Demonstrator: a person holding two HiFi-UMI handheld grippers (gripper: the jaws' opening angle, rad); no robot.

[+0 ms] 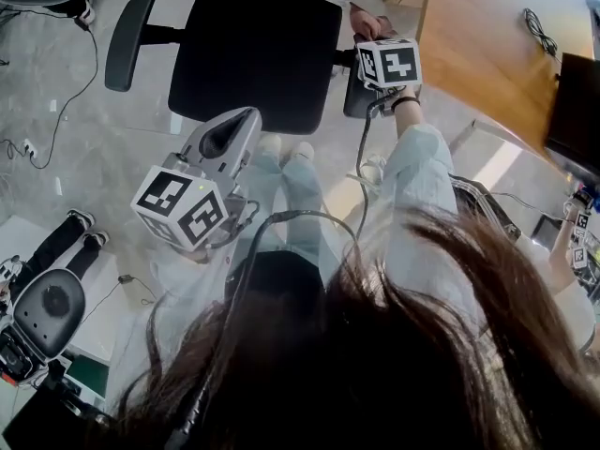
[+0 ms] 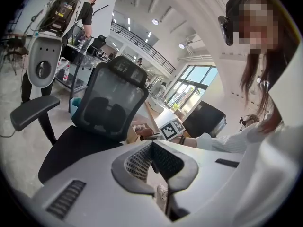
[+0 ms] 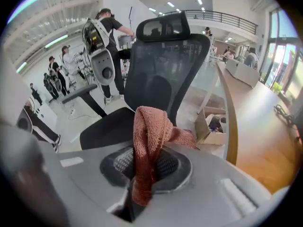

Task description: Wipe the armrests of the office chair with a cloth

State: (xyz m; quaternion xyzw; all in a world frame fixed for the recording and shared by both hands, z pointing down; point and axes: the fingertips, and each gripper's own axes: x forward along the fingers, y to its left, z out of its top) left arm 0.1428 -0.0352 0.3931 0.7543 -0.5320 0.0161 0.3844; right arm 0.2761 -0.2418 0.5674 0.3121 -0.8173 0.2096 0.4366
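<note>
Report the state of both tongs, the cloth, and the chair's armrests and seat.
Left tongs: shut, empty, away from the chair.
Right tongs: shut on the cloth, over the right-hand armrest.
Cloth: bunched, pinched in the right tongs.
Left-hand armrest: bare, nothing touching it.
Right-hand armrest: mostly hidden under the right tongs.
Seat: unoccupied.

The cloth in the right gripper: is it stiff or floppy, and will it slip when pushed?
The cloth is probably floppy: it folds over and droops above the right gripper, which is shut on it. Its looped terry surface likely grips rather than slides. It looks thin and light, so it should press flat easily.
</note>
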